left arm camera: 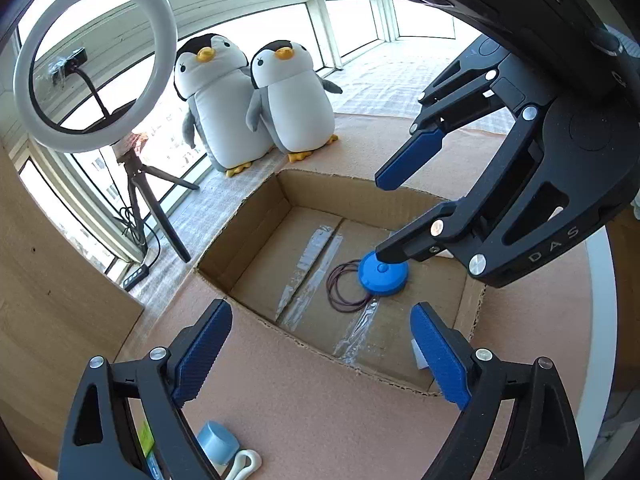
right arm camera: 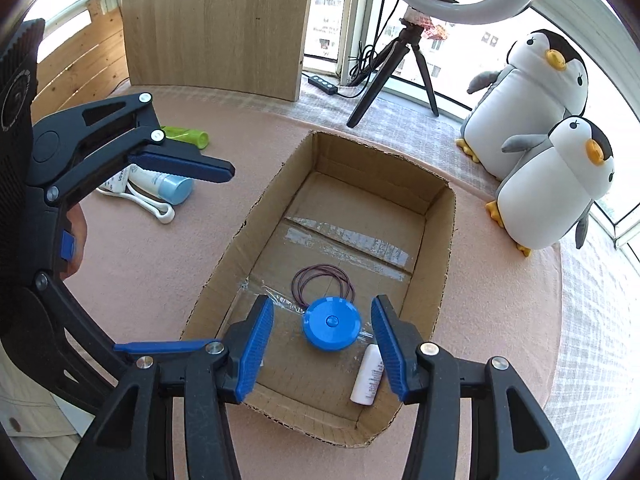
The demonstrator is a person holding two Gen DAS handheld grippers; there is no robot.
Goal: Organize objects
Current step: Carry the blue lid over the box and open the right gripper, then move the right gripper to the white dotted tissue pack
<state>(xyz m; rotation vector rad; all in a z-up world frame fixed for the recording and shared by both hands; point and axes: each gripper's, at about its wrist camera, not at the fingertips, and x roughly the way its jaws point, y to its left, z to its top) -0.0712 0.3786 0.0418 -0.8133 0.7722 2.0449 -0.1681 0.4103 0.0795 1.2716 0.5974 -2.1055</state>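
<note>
While the blue disc (right arm camera: 331, 328) lies flat in the cardboard box (right arm camera: 448, 216), directly ahead between the half-open, empty right gripper (right arm camera: 322, 350), the left gripper (left arm camera: 320, 354), wide and empty, stands farther off.

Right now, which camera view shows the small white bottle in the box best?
The right wrist view: the white bottle lies in full sight on the cardboard box floor. In the left wrist view only a white sliver shows behind the left claw.
</note>
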